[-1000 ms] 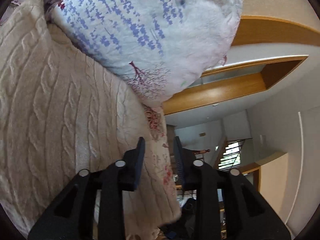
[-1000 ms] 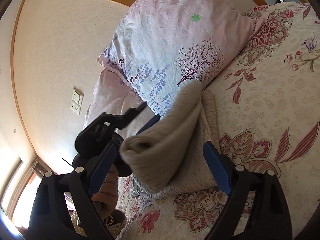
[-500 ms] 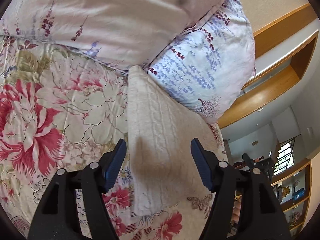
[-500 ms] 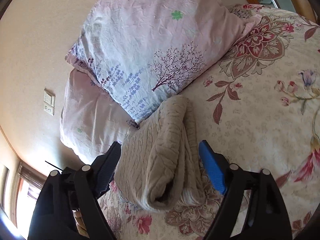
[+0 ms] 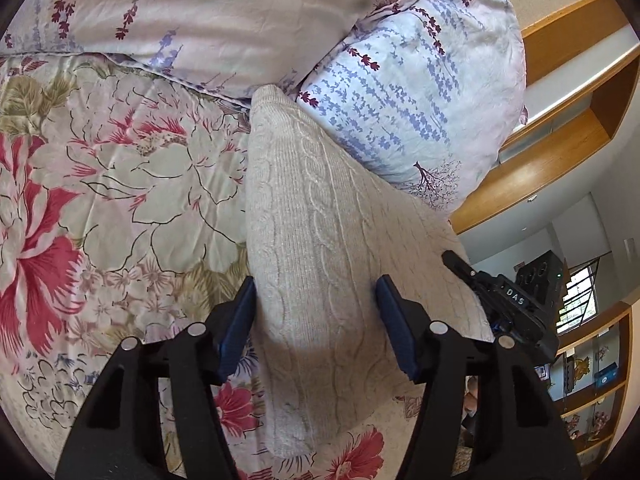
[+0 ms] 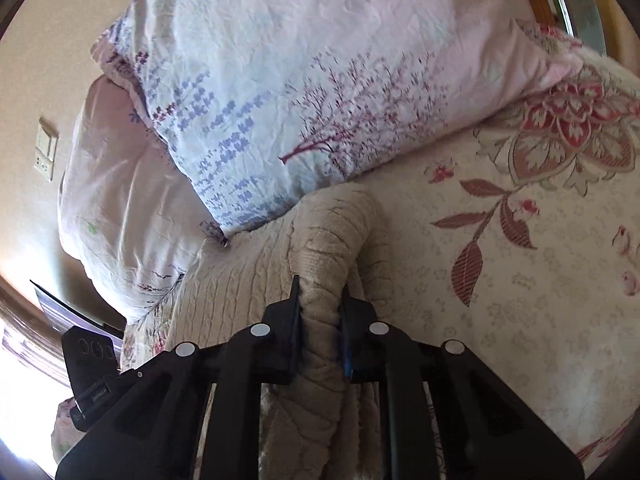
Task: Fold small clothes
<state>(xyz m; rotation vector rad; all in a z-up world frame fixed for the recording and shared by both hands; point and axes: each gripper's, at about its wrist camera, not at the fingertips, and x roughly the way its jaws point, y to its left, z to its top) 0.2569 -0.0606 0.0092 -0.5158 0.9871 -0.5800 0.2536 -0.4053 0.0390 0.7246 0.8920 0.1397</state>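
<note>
- Item under work: a beige cable-knit sweater (image 5: 320, 240), folded into a long narrow bundle. It lies on the bed, on a floral bedspread (image 5: 100, 200) printed with pink and red blossoms.
- Landmark: the pillow with blue and purple sprigs and a tree motif (image 5: 420, 92). The far end of the sweater touches the lower edge of this pillow; the rest of the bundle runs away from it toward the cameras.
- A second, pale pink pillow (image 5: 200, 12) lies beside the landmark pillow, on its far side from the sweater in the right wrist view (image 6: 120, 184).
- Left tool (image 5: 316, 320): spread wide. Its blue-padded fingers (image 5: 240, 328) stand one on each side of the near part of the sweater, straddling it. Whether the pads touch the knit cannot be told.
- Right tool (image 6: 320, 320): drawn nearly together, pinching a rolled fold of the sweater (image 6: 332, 248) between its two fingers. The pinched fold rises as a ridge that runs toward the landmark pillow.
- In the left wrist view the right tool's black body (image 5: 500, 300) shows at the edge of the sweater farthest from the pink pillow.
- A wall switch plate (image 6: 46, 152) is visible on the wall beyond the pale pink pillow.
</note>
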